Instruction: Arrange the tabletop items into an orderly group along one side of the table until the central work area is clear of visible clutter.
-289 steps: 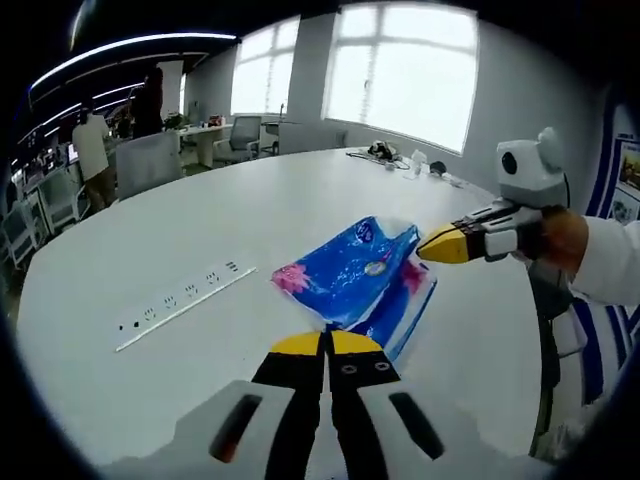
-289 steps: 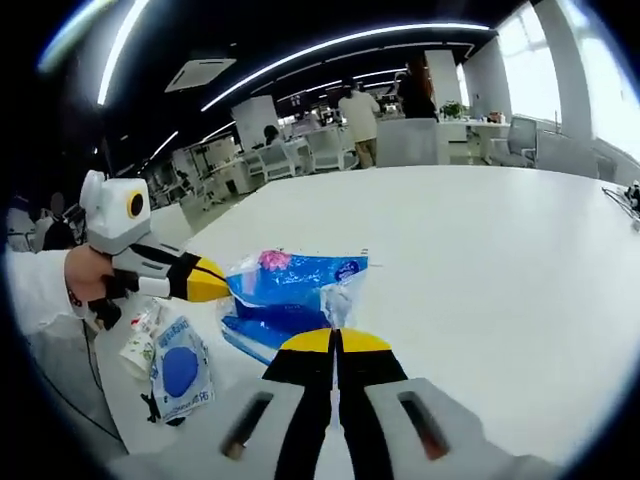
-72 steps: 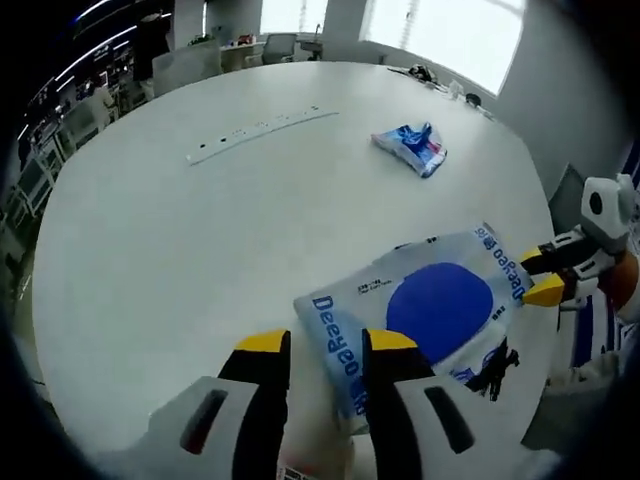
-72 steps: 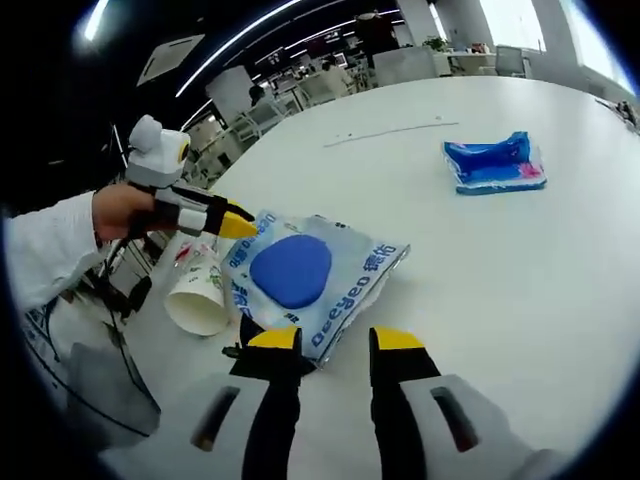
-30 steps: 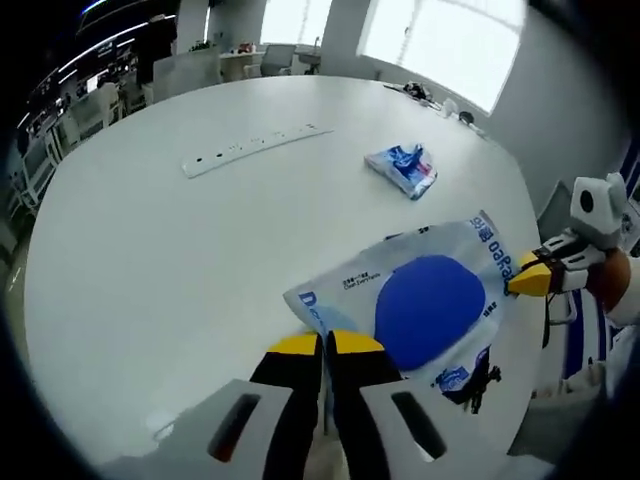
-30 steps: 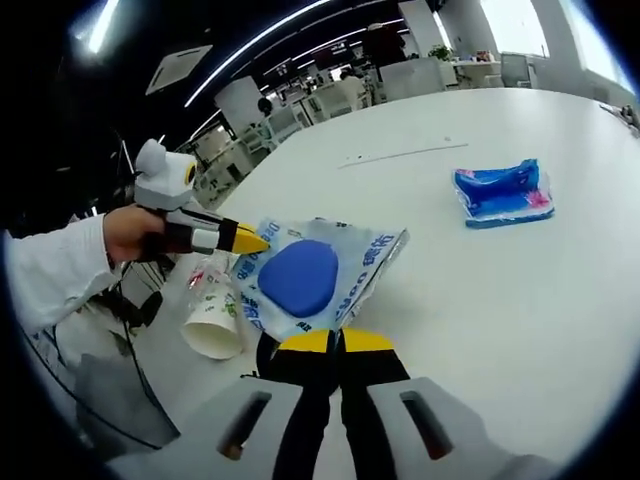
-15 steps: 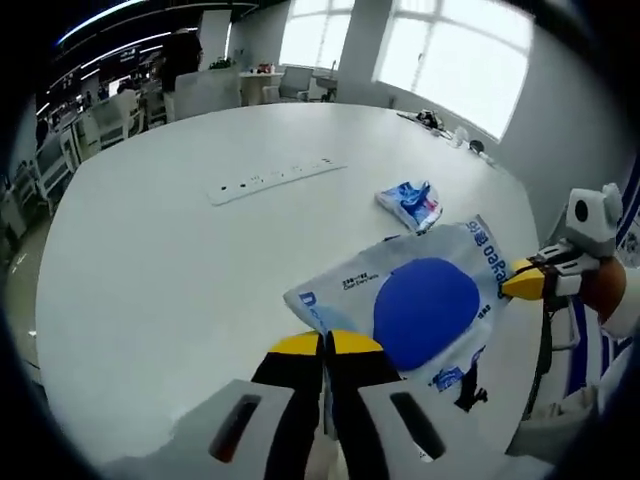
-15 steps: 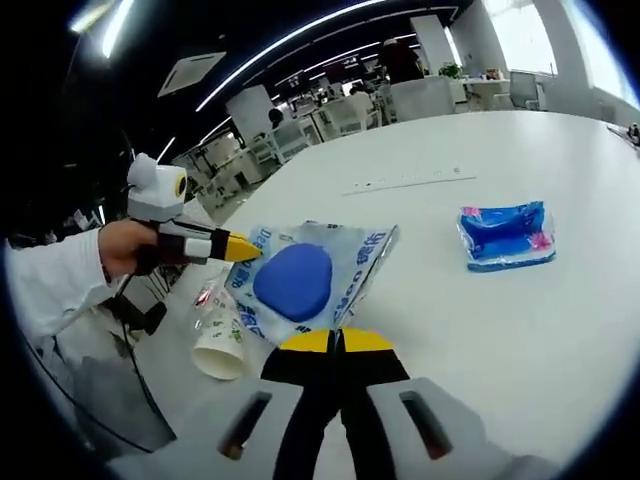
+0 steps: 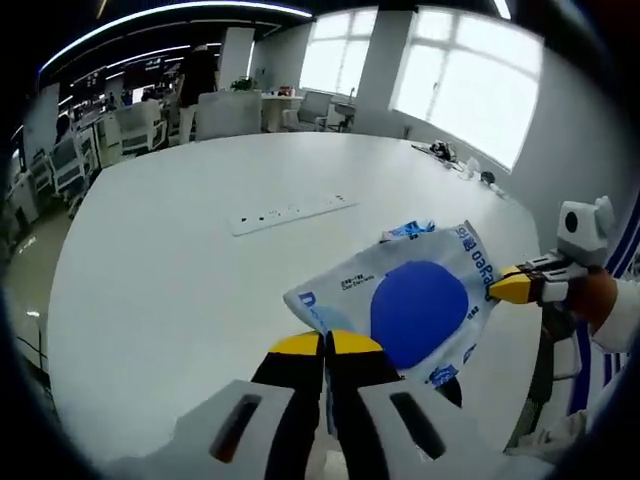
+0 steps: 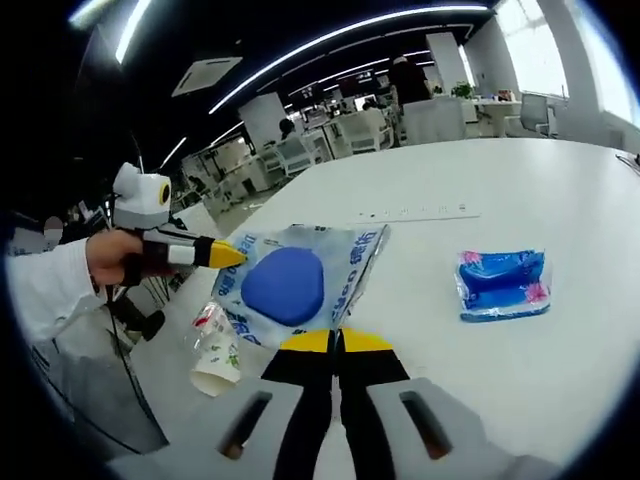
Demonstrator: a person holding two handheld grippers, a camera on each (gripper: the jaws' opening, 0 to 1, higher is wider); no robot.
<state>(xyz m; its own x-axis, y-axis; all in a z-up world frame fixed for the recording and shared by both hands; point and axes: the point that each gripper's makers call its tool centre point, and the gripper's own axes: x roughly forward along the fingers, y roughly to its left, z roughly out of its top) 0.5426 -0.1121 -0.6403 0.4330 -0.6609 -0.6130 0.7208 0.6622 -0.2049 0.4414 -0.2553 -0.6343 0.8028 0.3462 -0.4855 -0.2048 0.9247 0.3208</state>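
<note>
Table (image 9: pixel 160 290): large, white, rounded top; its far end holds a few small things under the windows, too small to tell
Power strip (image 9: pixel 290 212): long white bar lying flat on the table, well beyond the packs; seen too in the right gripper view (image 10: pixel 415 213)
White pack (image 9: pixel 400 305): clear-and-white plastic bag with a big blue oval and blue lettering, held up off the table, stretched between the two grippers; in the right gripper view (image 10: pixel 295 280) it hangs above the table edge
Blue pack (image 10: pixel 502 283): smaller blue wrapper with pink spots, lying flat on the table, well apart from the white pack; in the left gripper view (image 9: pixel 410 229) only its top shows past the white pack's upper edge
Paper cup (image 10: pixel 215 365): white with a printed pattern, lying on its side near the table edge, below the white pack
Left gripper (image 9: pixel 323 345): yellow-tipped jaws pressed together on a corner of the white pack; in the right gripper view (image 10: pixel 225 255) its tip pinches the pack's left edge
Right gripper (image 10: pixel 336 342): jaws closed on the pack's lower edge; in the left gripper view (image 9: pixel 510 285) its tip clamps the far corner
</note>
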